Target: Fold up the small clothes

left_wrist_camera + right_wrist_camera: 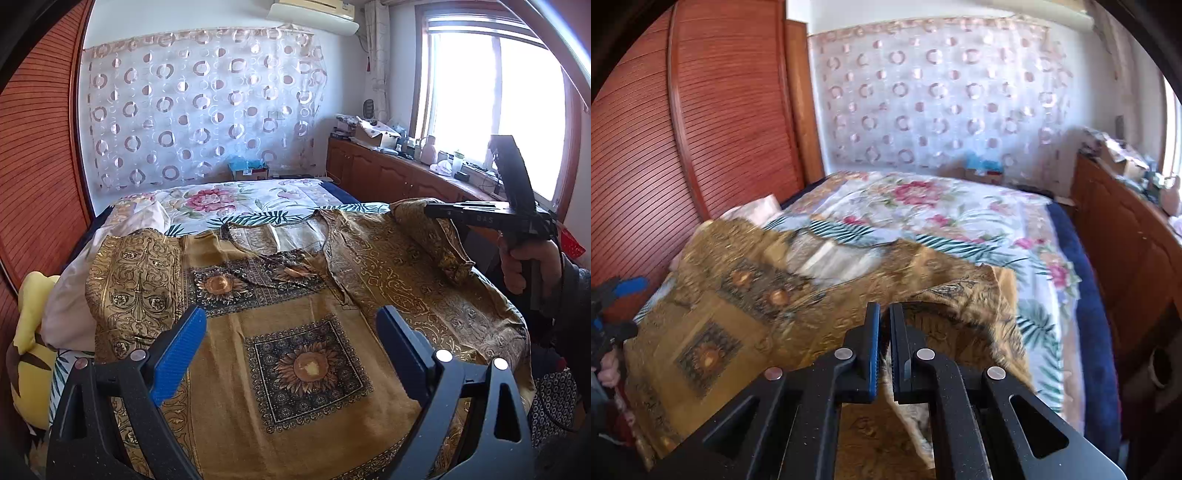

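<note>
Garment: mustard top (295, 332) with sunflower squares, spread flat over the near end of the bed (258, 201).
Right gripper (884, 328): pads pinched tight on the right sleeve (436, 236), which is lifted off the bed.
Left gripper (291, 332): fingers spread wide, hovering over the top's middle.

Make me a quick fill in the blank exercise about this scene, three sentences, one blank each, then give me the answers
1. The right gripper is ____ on the sleeve of the golden top.
2. The left gripper, hovering over the top, has its fingers wide ____.
3. The top lies spread on a bed whose cover has a ____ print.

Missing words: shut; open; floral
</note>
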Demonstrator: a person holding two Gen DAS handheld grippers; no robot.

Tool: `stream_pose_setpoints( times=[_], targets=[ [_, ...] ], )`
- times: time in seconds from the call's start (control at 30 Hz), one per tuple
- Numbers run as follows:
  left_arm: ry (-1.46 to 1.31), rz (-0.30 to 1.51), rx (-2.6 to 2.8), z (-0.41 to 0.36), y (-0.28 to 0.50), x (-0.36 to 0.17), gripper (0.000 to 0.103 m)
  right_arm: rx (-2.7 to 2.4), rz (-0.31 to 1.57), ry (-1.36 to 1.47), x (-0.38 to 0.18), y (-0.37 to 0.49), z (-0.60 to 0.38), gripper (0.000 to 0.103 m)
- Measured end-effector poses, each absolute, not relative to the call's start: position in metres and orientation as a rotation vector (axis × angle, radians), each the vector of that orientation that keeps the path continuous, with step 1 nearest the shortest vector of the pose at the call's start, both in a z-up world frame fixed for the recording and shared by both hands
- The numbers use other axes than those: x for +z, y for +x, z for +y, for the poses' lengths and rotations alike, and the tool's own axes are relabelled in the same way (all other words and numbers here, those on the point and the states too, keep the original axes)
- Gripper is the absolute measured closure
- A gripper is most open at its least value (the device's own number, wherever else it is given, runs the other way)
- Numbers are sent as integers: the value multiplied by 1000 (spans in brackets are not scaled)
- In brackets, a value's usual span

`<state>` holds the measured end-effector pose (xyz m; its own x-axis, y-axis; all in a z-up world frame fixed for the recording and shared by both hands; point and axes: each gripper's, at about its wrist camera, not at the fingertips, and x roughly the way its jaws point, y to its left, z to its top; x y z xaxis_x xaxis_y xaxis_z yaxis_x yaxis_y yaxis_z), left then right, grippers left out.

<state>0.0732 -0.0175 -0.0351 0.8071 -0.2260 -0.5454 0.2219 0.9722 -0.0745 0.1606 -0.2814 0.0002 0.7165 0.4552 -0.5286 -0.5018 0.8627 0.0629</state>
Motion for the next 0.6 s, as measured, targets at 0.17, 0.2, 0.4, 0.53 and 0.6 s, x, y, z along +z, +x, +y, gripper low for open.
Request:
stream_pose_setpoints(
  times=[0.17,0.2,0.4,0.53,0.6],
  targets=[
    [-8,589,-241,-16,75,-36,9,559,540,-85,4,145,-291,83],
    [-8,590,-240,-16,75,-37,9,558,533,-89,5,141,-296,76],
    [-8,593,-247,-19,75,-37,9,403,568,-83,-13,138,-325,63],
    [1,595,-247,-20,75,-37,9,304,690,-44,-41,160,-342,63],
    [0,594,-247,-20,75,-37,9,291,723,-29,-52,166,-343,64]
  ],
)
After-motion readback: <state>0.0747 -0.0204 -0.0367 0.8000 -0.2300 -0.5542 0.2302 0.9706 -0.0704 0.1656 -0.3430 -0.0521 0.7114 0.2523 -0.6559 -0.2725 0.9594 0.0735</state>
